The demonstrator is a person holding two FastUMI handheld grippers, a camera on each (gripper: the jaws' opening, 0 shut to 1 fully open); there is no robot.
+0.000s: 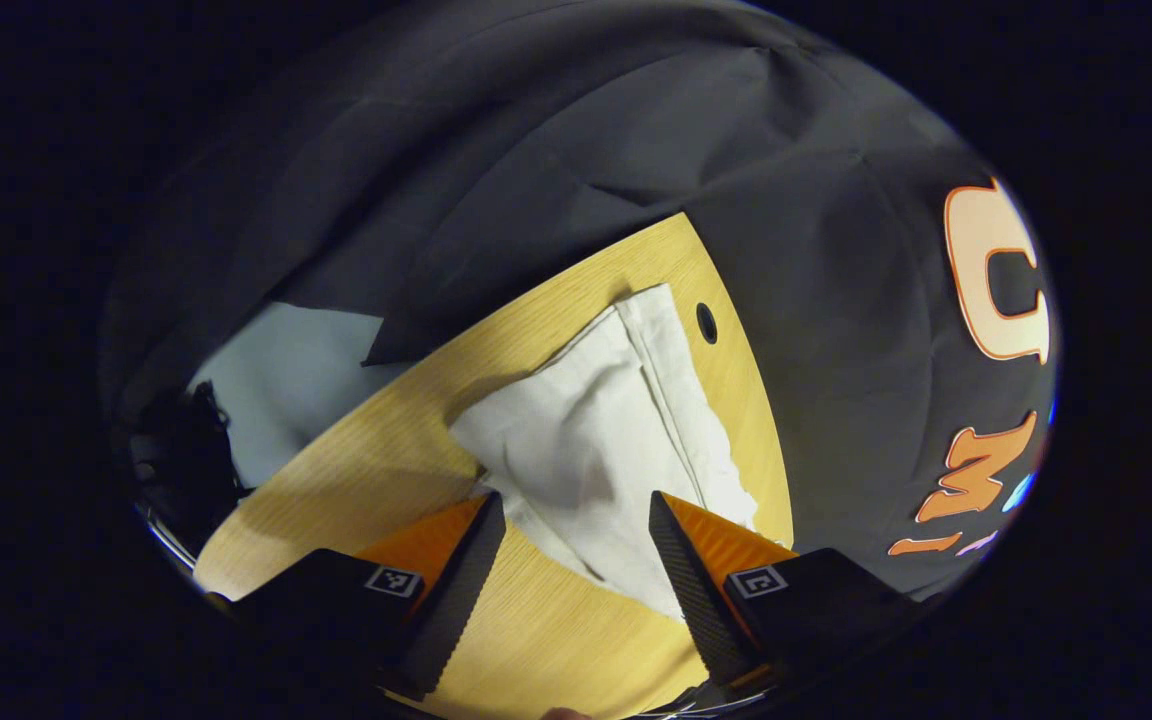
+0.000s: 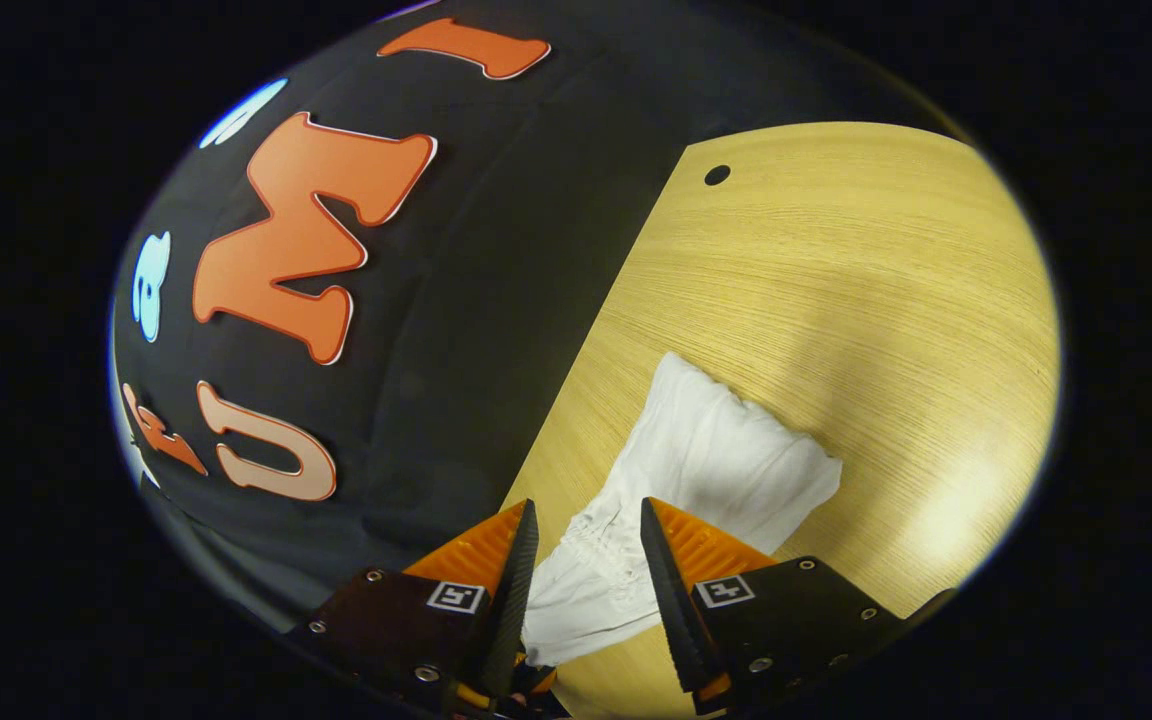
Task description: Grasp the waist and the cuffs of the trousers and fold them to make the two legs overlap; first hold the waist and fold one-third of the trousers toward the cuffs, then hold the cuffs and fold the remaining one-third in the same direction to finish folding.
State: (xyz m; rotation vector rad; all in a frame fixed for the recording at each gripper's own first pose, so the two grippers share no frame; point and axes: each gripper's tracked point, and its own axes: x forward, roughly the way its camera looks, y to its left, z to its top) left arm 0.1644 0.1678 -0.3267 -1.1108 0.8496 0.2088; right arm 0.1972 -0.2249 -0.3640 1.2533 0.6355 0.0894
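White trousers (image 1: 586,440) lie folded lengthwise on the wooden table (image 1: 366,470), running toward its far edge. In the left gripper view my left gripper (image 1: 573,497) is open just above the table, and the near end of the cloth lies between its fingers. In the right gripper view the trousers (image 2: 726,460) have a gathered, wrinkled end that reaches in between the fingers of my right gripper (image 2: 588,503). Those fingers stand apart, closer together than the left pair, with the cloth filling the gap. The cloth's nearest edge is hidden behind the gripper body.
A small round hole (image 1: 706,322) sits in the tabletop beside the trousers, near the table's edge; the same hole (image 2: 717,174) is at the far corner in the right gripper view. Bare wood (image 2: 836,280) spreads right of the cloth. The black booth wall (image 2: 496,300) borders the table.
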